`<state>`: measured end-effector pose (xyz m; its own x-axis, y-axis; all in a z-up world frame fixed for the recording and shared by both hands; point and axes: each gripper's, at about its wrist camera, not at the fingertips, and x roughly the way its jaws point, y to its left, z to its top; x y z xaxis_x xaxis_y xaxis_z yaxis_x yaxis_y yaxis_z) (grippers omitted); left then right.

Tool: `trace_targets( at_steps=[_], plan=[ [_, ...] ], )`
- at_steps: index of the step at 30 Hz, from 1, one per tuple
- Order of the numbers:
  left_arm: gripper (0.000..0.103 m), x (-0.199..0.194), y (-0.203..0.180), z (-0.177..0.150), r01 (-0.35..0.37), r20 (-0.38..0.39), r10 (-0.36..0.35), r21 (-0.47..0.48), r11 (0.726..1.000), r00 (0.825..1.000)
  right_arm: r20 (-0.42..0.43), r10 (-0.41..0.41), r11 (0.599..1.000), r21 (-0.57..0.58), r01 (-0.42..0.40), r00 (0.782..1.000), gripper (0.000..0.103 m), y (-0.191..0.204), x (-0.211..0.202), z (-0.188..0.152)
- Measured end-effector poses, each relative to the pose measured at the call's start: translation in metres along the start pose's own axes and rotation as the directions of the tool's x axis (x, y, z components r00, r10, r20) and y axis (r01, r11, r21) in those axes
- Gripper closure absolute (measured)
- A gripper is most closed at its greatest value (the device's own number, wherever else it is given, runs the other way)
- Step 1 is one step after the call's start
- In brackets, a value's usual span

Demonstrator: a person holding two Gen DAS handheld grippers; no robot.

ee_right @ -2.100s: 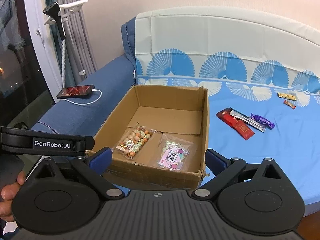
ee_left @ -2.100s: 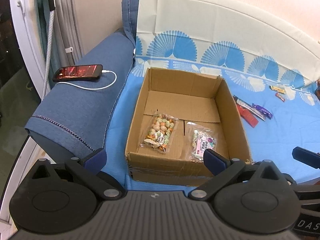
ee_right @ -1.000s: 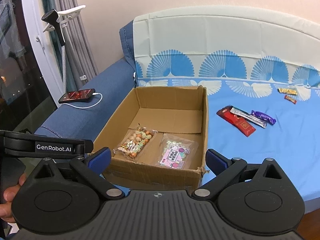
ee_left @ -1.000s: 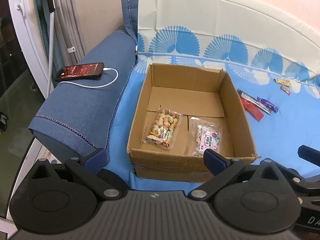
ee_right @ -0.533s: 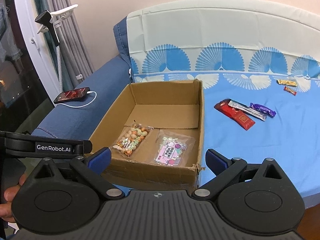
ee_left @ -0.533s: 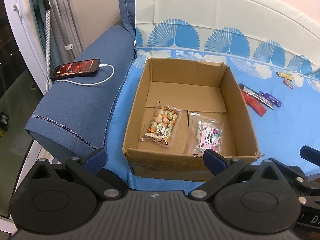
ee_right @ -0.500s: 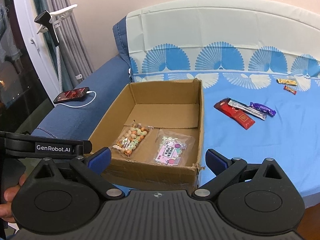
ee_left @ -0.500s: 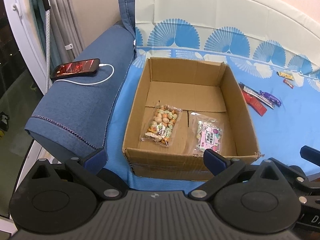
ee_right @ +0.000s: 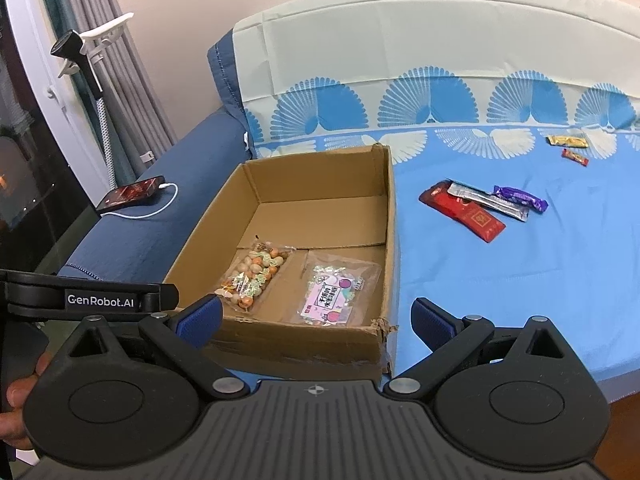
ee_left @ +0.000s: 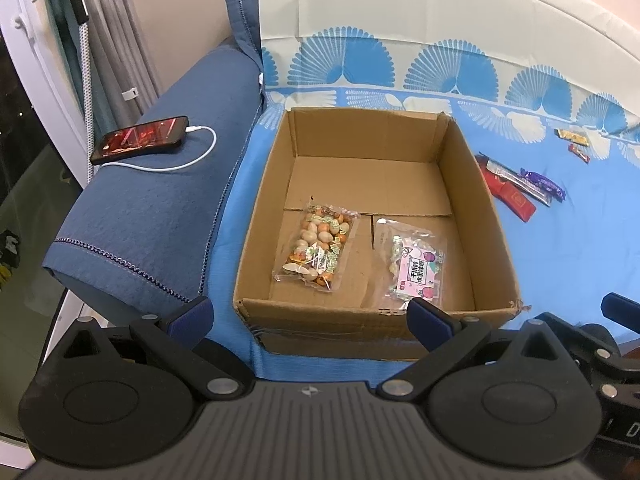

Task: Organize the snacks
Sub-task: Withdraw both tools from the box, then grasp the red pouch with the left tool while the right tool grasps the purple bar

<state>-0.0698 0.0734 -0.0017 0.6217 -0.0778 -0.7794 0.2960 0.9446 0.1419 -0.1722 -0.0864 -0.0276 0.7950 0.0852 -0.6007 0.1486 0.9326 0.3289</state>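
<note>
- Here, in the left wrist view, the left gripper point(ee_left: 308, 316) is spread wide and empty, just short of the cardboard box point(ee_left: 486, 216).
- Inside lie a bag of nuts point(ee_left: 316, 248) and a pink-labelled candy bag point(ee_left: 416, 266); its print is unreadable.
- A phone point(ee_left: 140, 140) charges on the blue armrest point(ee_left: 160, 208).
- In the right wrist view, the right gripper point(ee_right: 316, 318) is likewise spread, holding nothing.
- "GenRobot.AI" reads on the other tool.
- A red packet point(ee_right: 464, 216), silver bar point(ee_right: 488, 202) and purple bar point(ee_right: 520, 198) lie together on the blue sheet point(ee_right: 520, 280), beside the box.
</note>
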Motion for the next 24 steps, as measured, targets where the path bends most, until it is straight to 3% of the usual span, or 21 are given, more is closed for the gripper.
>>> trace_targets(
  at_steps=[9,24],
  plan=[
    [0.0,0.005,-0.017,0.013,0.005,-0.015,-0.005,0.025,1.0,1.0,0.003,-0.003,0.999,0.042,0.003,1.0,0.002,-0.015,0.004,0.003],
    [0.0,0.01,-0.07,0.037,0.032,-0.023,-0.03,0.093,0.995,0.999,0.012,-0.082,0.985,0.154,0.079,0.997,0.002,-0.079,-0.004,0.007]
  ],
)
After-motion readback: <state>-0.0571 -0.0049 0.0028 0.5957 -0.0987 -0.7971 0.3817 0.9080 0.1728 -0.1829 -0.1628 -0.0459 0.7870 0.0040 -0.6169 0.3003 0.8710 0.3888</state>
